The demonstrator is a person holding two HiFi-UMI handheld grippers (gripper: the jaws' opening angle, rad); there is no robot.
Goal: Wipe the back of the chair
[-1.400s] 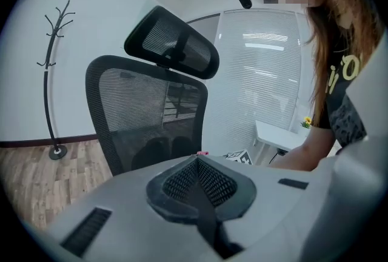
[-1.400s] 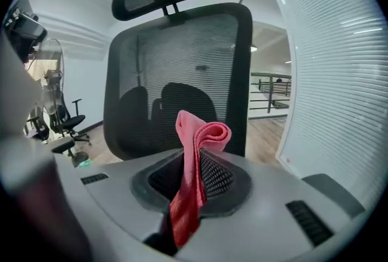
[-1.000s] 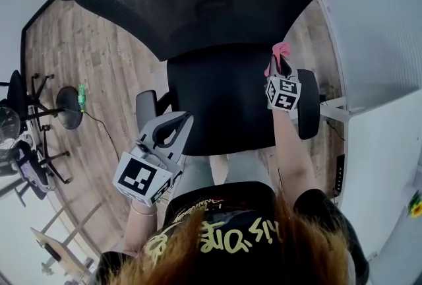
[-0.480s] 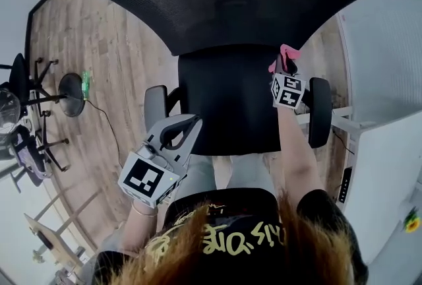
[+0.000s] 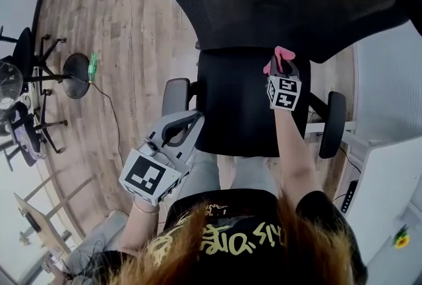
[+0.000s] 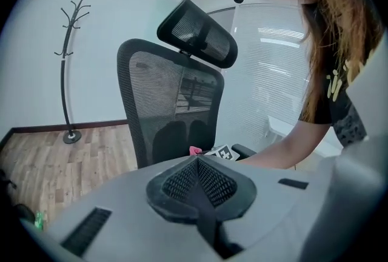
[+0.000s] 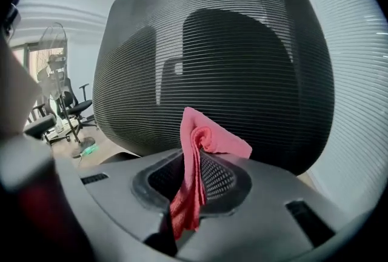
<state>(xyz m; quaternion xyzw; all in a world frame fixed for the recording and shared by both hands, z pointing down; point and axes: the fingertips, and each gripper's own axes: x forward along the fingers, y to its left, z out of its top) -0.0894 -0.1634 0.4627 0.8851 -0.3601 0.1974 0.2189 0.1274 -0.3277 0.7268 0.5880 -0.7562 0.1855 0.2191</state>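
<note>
Pink cloth (image 7: 206, 139): soft, light, limp; clamped at its fold in right gripper (image 7: 195, 164), just before chair back (image 7: 242, 60) | chair back judged springy: hold cloth short, press lightly | left gripper (image 6: 197, 165): jaws together, empty, short of chair back.

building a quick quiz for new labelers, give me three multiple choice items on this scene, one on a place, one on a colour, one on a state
1. Where is the cloth?
A) on the chair seat
B) held in the right claw
C) on the floor

2. What colour is the cloth?
A) blue
B) white
C) pink

3. How does the left claw stand?
A) shut on nothing
B) wide open
C) shut on the cloth

Answers:
1 B, the right gripper view shows the jaws pinching it.
2 C, it shows pink in all three views.
3 A, its pads meet with nothing between them.
</note>
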